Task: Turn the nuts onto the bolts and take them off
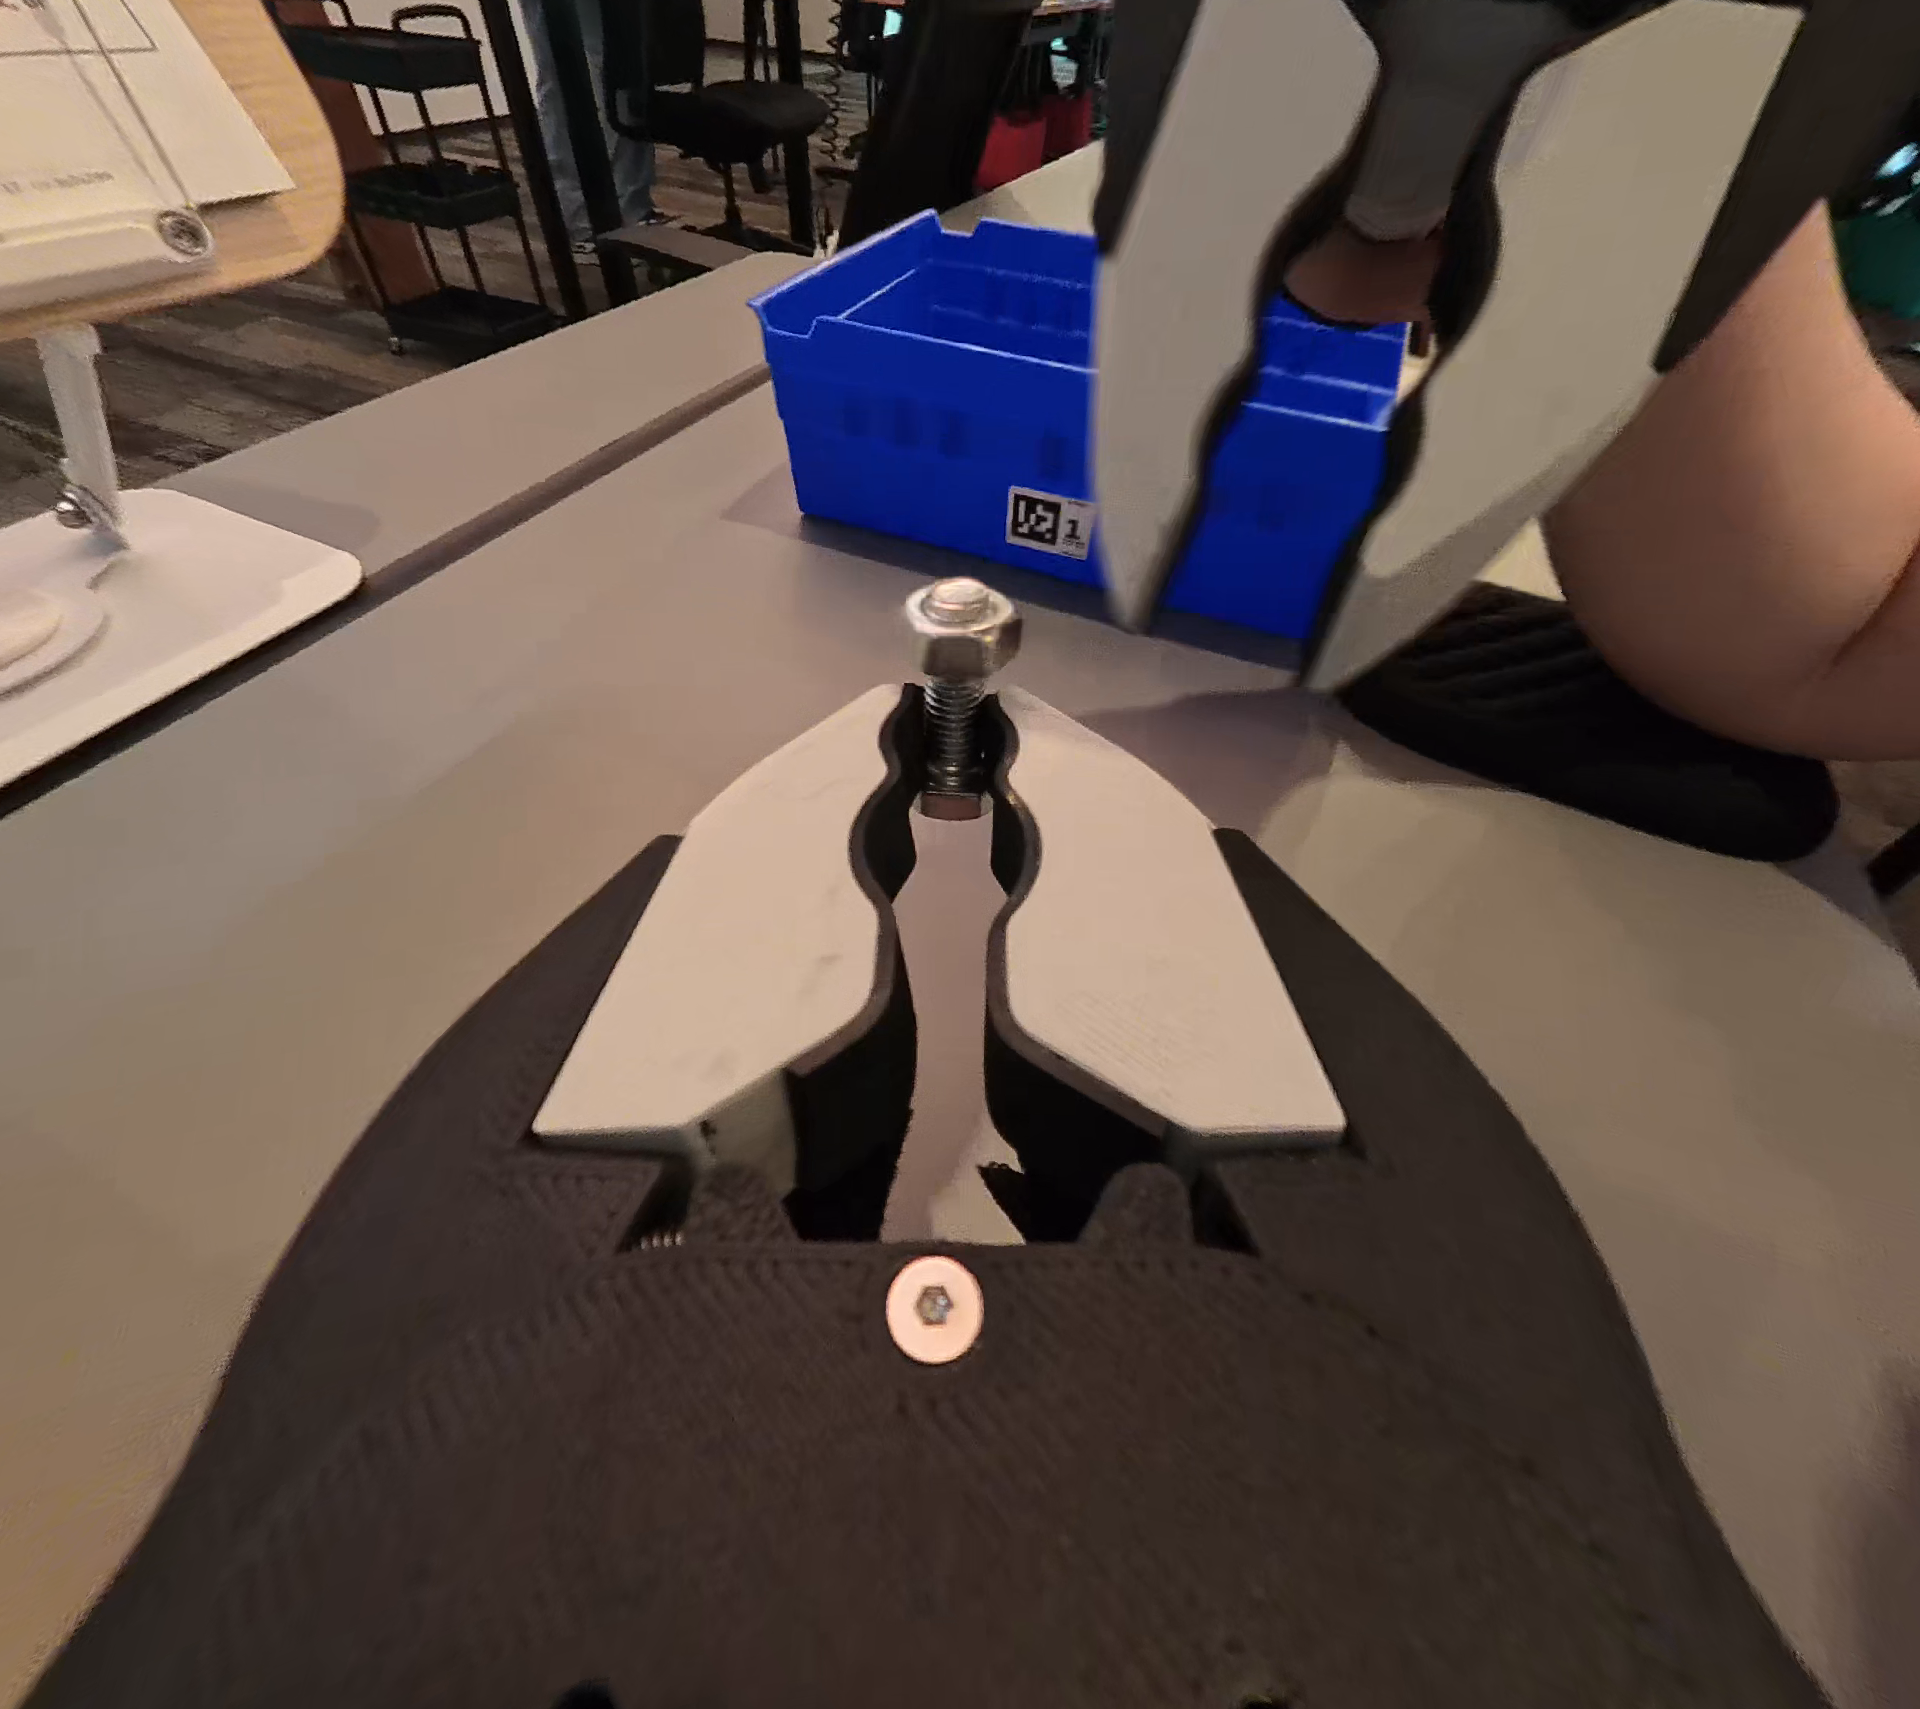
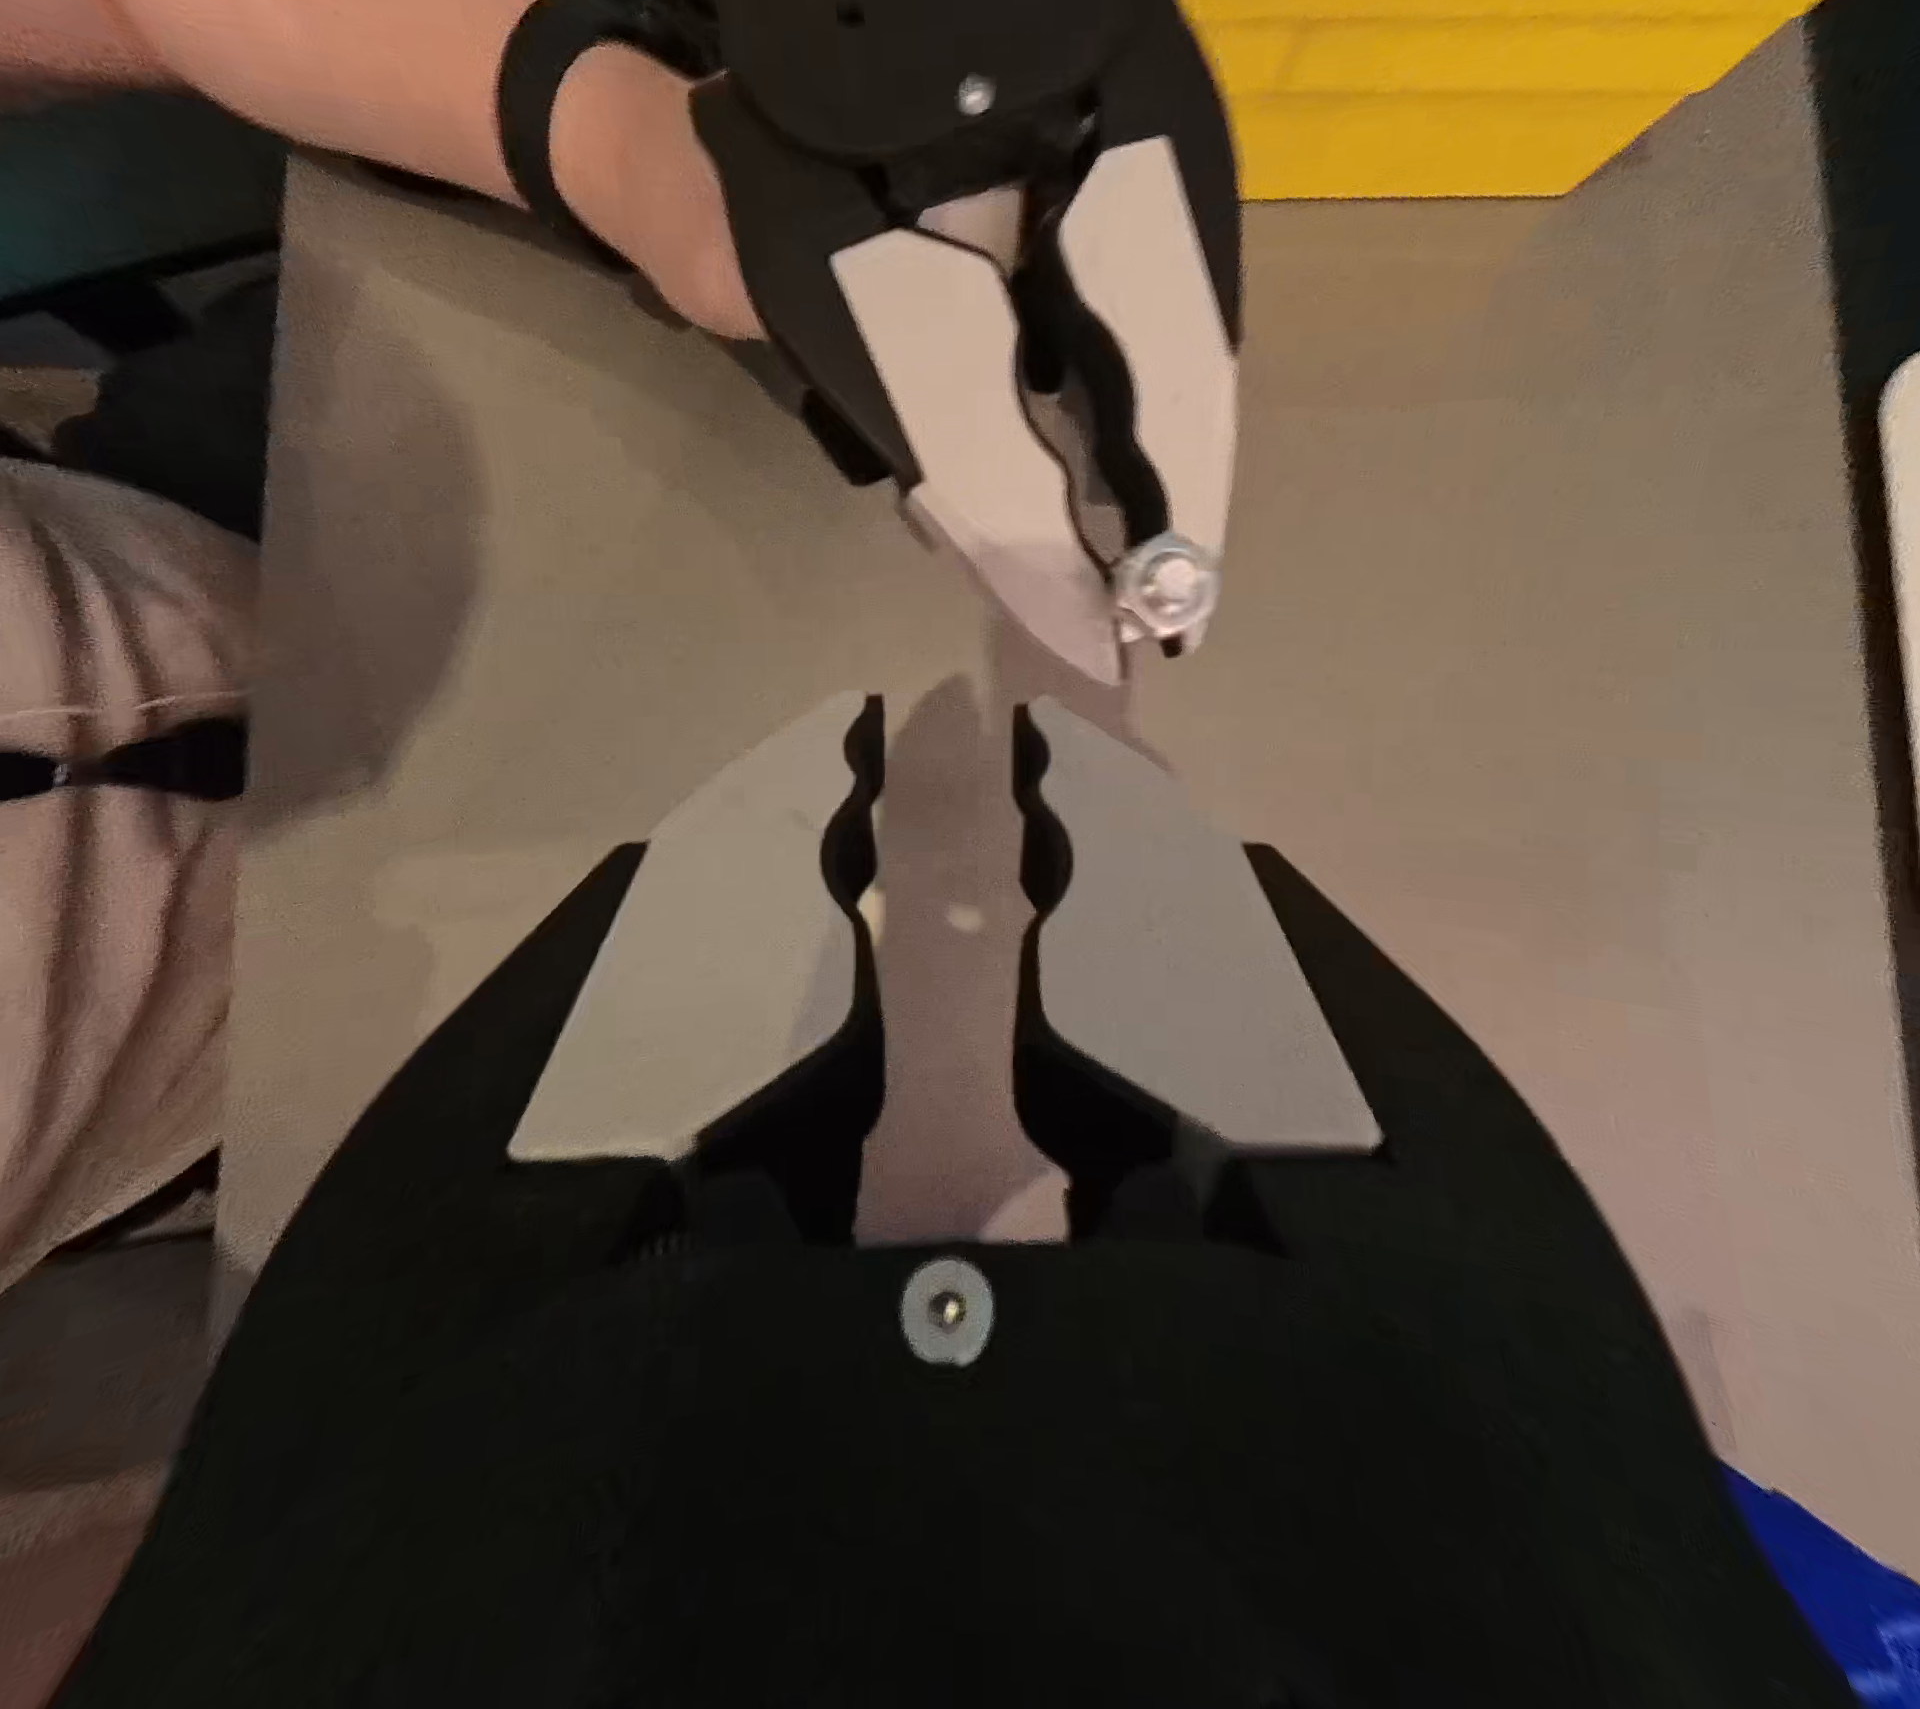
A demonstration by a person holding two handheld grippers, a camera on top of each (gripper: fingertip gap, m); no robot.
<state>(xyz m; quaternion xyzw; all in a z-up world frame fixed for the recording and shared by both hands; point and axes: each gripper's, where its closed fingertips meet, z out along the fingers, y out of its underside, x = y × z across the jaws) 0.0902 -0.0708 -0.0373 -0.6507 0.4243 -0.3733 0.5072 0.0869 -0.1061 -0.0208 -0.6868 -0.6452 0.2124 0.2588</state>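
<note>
Left gripper (image 1: 951, 729) is clamped on the bolt (image 1: 948, 740) near its head end, shank pointing forward and up out of the fingertips, long axis roughly in line with the fingers. The nut (image 1: 962, 626) sits at the free end of the thread, just past the tips, clear of the table (image 1: 468, 724). Right gripper (image 1: 1221, 641) hangs just above and to the right of the nut, fingers parted and empty, pointing down at it; in its own wrist view the nut (image 2: 1164, 589) lies just ahead of its tips (image 2: 948, 709) and slightly right. My read: the right one is the nearer free tool, so it has to close across the nut's flats, square to the bolt axis, then twist. Risk is a skewed grip slipping off the hex. Surface is a plain grey table; blue bin (image 1: 935, 412) toward the far edge behind the bolt, yellow bin (image 2: 1455, 18) along the opposite edge, white stand (image 1: 156, 579) at the left edge. Beyond: office chairs, carts, wood floor.
</note>
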